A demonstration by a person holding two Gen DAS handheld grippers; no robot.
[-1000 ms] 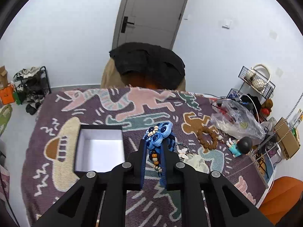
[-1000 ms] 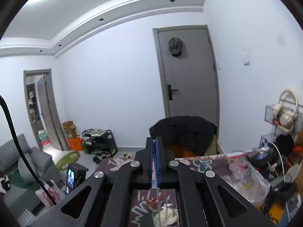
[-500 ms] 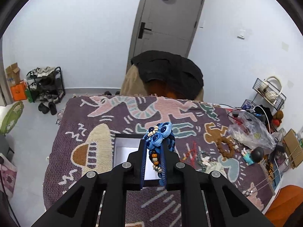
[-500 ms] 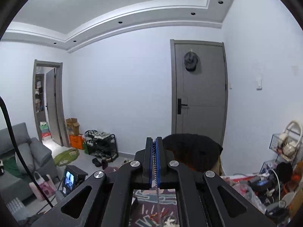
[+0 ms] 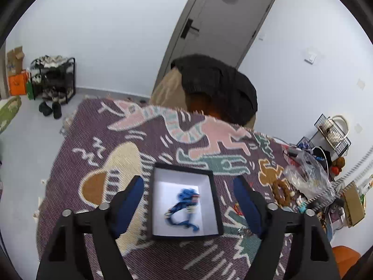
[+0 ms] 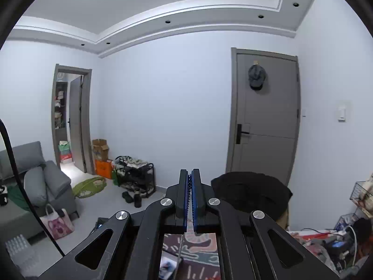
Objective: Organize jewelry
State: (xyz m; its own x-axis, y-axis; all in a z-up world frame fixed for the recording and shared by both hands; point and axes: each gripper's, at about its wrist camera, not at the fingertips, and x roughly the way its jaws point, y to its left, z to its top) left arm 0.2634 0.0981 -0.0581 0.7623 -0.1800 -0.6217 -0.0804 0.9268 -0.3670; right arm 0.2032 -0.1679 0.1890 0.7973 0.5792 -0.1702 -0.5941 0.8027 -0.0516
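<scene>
My left tongs (image 5: 187, 200) are opening, pads clear of everything, over the black box (image 5: 215, 200). A tangled blue bracelet (image 5: 184, 204), blurred, lies on the box's white floor near its middle. My right tongs (image 6: 190, 196) are closed on a thin bead chain (image 6: 180, 245) hanging down. A brown bead ring (image 5: 281, 192) and a plastic bag (image 5: 307, 177) sit by the blanket's (image 5: 98, 126) right edge.

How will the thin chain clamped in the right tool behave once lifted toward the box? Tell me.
The chain hangs limp below the right tool, so it is probably floppy and may swing. It looks thin and probably light. Over the box, it may pool rather than lie straight.
</scene>
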